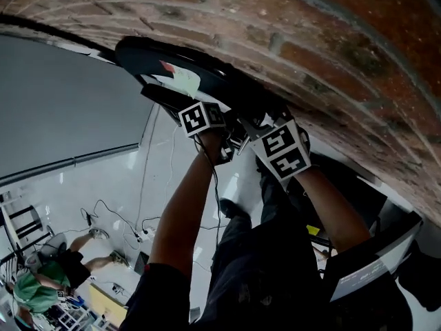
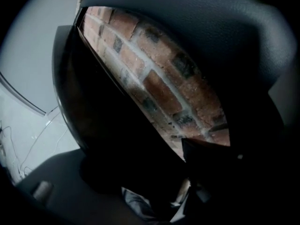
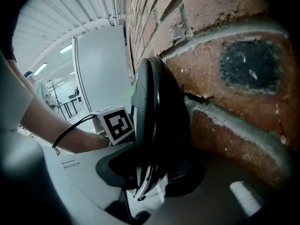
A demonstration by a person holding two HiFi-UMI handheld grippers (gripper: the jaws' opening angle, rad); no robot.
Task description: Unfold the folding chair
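Note:
The black folding chair (image 1: 186, 67) leans folded against a brick wall (image 1: 331, 67). My left gripper (image 1: 172, 98) reaches its near edge from the left, and my right gripper (image 1: 258, 119) sits close beside it on the right. In the left gripper view a dark seat panel (image 2: 93, 116) runs down between the jaws of the left gripper (image 2: 154, 191), with brick showing between it and the other chair panel (image 2: 197, 27). In the right gripper view the chair's edge and chrome frame (image 3: 150, 125) stand between the jaws of the right gripper (image 3: 154, 186). The pads are in shadow.
Brick wall (image 3: 225, 78) lies right behind the chair. A grey panel (image 1: 69, 102) stands to the left. Cables (image 1: 117, 226) trail over the white floor. A person in a green cap (image 1: 34, 292) crouches at lower left. A dark case (image 1: 372, 267) sits at lower right.

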